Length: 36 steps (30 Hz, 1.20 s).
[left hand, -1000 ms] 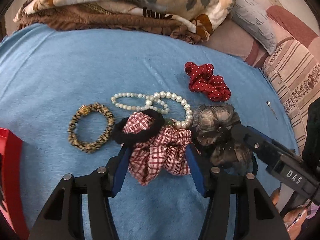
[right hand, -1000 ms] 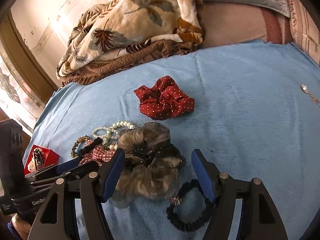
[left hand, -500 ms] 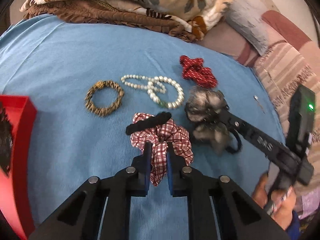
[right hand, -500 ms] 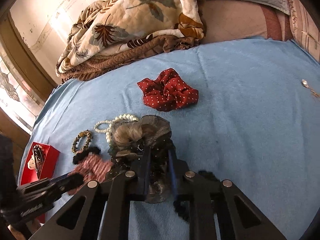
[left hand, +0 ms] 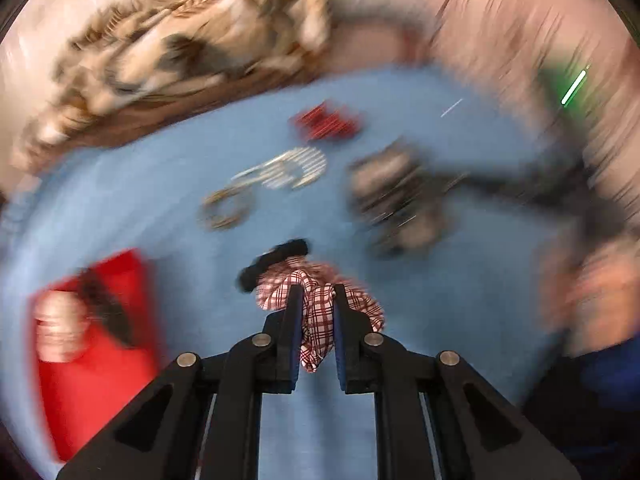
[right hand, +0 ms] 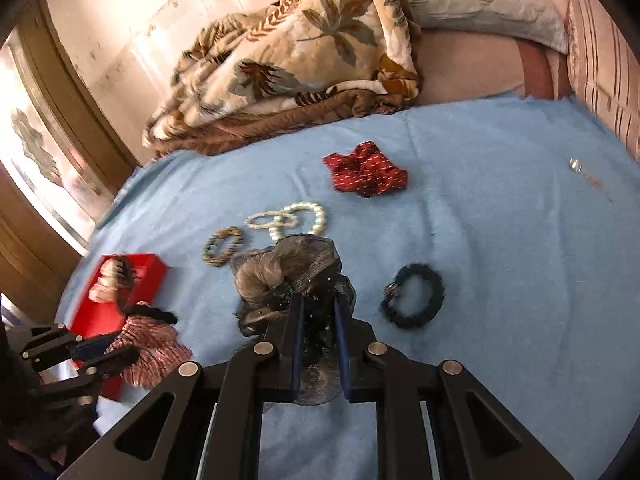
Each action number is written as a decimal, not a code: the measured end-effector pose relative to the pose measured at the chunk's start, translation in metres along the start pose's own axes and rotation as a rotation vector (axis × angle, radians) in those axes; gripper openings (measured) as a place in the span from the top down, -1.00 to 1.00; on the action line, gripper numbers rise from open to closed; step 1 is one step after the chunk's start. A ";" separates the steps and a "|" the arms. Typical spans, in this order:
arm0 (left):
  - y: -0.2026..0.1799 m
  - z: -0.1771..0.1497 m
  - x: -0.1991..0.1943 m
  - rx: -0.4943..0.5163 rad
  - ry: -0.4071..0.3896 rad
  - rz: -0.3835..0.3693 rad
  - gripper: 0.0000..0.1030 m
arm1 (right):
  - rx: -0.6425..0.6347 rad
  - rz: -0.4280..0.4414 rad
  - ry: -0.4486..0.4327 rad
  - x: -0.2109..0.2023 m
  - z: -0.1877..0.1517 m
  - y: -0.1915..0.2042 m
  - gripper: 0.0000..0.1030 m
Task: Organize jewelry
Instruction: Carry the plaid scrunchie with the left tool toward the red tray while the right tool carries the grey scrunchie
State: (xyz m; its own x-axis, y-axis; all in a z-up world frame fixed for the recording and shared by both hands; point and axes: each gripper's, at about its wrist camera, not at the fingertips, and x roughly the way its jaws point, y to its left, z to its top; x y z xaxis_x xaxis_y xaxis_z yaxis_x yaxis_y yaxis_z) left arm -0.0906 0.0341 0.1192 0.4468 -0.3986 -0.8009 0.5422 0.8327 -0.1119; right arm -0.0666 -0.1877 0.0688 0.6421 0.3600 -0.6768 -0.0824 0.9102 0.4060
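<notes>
A blue bedspread [right hand: 500, 240] covers the bed, with a leaf-print blanket [right hand: 304, 44] bunched at its far edge and a grey pillow [right hand: 480, 4] beside it. In the right wrist view we see the right gripper [right hand: 318, 300] with its jaws drawn narrow and clamped on a grey-brown net scrunchie [right hand: 280, 272], whose fabric bulges out ahead of the fingertips and hangs below them. Just right of it a dark blue scrunchie [right hand: 414, 296] lies flat on the bedspread. Farther off lie a red dotted scrunchie [right hand: 366, 174], a tangle of pearl bracelets [right hand: 288, 218] and a leopard-print hair tie [right hand: 222, 246], all apart from one another. A small metal pin [right hand: 576, 166] lies well to the right.

In the left wrist view, heavily blurred, we see the left gripper [left hand: 314, 292] likewise pinched narrow on a red plaid scrunchie [left hand: 316, 312], with a black hair tie [left hand: 276, 264] touching the scrunchie's far edge. A red box [right hand: 116, 292] sits at the left of the bedspread and holds some hair pieces we cannot identify; in the right wrist view the plaid scrunchie hangs just beside the near end of this box. A hand [left hand: 600, 300] shows at the right edge of the left view.
</notes>
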 end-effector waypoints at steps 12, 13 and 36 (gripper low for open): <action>0.038 -0.023 0.008 -0.240 0.088 -0.378 0.75 | 0.021 -0.014 0.001 -0.006 -0.015 -0.003 0.71; 0.043 -0.023 0.004 -0.271 0.060 -0.376 0.75 | 0.013 -0.026 -0.004 -0.007 -0.015 -0.003 0.71; 0.028 -0.070 0.058 -0.300 0.136 -0.226 0.07 | 0.002 -0.105 0.095 0.047 -0.030 -0.008 -0.01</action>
State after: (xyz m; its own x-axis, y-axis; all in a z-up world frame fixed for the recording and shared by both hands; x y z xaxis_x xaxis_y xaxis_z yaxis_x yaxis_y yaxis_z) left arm -0.0996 0.0616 0.0284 0.2309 -0.5473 -0.8045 0.3750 0.8130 -0.4454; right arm -0.0583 -0.1722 0.0155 0.5721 0.2808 -0.7706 -0.0169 0.9434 0.3312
